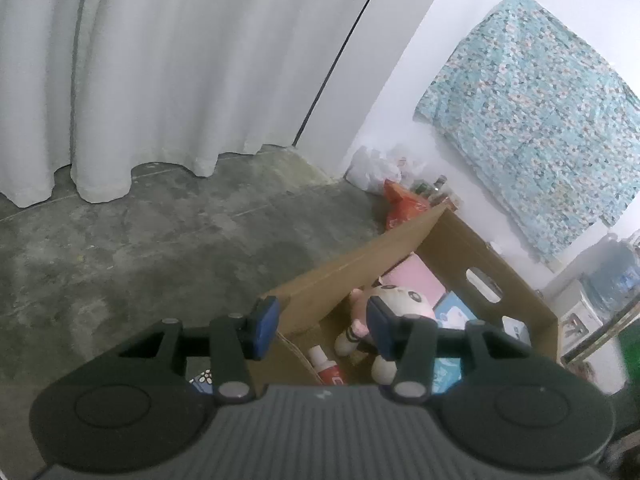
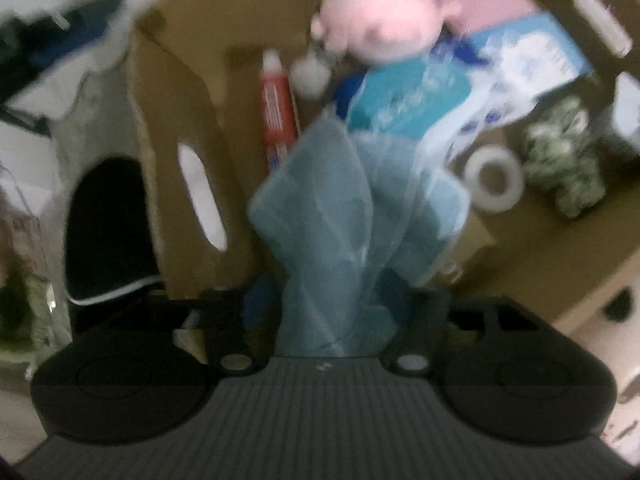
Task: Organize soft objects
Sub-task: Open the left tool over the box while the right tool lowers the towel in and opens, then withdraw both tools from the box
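Observation:
A brown cardboard box (image 1: 472, 240) sits on the floor and also shows in the right wrist view (image 2: 176, 120). Inside lie a pink plush doll (image 1: 400, 300) (image 2: 380, 12), a red tube (image 1: 330, 368) (image 2: 276, 108), blue tissue packs (image 2: 404, 100), a tape roll (image 2: 494, 178) and a green patterned soft toy (image 2: 560, 160). My left gripper (image 1: 322, 330) is open and empty above the box's near-left corner. My right gripper (image 2: 332, 304) is shut on a light blue cloth (image 2: 336, 224), held over the box; its fingertips are hidden by the cloth. That view is blurred.
White curtains (image 1: 140, 80) hang over a concrete floor (image 1: 140, 248). A floral blue cloth (image 1: 532, 112) hangs on the wall. Bags and bottles (image 1: 400, 188) lie behind the box. A water jug (image 1: 612, 276) stands at right. A dark object (image 2: 108, 232) sits left of the box.

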Action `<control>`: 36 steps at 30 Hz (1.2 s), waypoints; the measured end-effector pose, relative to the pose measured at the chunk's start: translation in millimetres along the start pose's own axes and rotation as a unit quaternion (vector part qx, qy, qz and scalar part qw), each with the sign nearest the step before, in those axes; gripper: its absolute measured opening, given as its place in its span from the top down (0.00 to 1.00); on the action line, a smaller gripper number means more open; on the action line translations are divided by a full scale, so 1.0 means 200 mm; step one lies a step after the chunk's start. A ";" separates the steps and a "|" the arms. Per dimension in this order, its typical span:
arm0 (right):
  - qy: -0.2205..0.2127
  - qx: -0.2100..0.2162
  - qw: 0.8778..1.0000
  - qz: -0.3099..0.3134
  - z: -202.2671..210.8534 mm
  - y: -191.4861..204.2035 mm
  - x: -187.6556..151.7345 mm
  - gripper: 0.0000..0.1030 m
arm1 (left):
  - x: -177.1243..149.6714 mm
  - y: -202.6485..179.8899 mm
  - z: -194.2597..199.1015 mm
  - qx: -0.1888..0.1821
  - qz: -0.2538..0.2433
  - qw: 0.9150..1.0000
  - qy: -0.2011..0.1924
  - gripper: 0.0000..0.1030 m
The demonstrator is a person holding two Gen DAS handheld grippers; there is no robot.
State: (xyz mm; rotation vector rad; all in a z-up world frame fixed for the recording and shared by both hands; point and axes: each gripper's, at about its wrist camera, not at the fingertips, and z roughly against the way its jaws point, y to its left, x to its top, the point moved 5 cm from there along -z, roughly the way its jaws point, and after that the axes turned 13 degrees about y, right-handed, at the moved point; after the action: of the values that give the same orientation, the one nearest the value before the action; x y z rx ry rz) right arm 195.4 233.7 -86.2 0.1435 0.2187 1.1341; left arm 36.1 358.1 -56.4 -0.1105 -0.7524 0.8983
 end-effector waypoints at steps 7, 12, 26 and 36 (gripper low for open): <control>-0.096 0.014 0.995 0.002 0.29 -0.03 -0.03 0.15 | -0.01 0.03 -0.02 -0.007 0.004 1.000 0.001 0.52; -0.083 0.042 0.993 -0.068 0.14 -0.16 0.12 0.14 | -0.01 0.03 -0.02 -0.006 0.001 1.000 0.002 0.51; 0.030 0.167 0.979 -0.110 -0.21 -0.14 0.17 0.14 | 0.02 0.04 -0.04 -0.004 0.001 1.000 0.008 0.50; -0.171 0.121 0.971 -0.111 0.31 -0.10 -0.17 0.12 | -0.03 -0.06 0.12 -0.028 -0.043 0.999 -0.006 0.28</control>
State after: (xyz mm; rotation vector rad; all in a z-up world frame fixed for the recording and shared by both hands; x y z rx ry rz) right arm 214.9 194.7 -26.9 0.5141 0.0616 0.8403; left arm 26.9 341.4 -37.8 -0.1215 -0.7883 0.7965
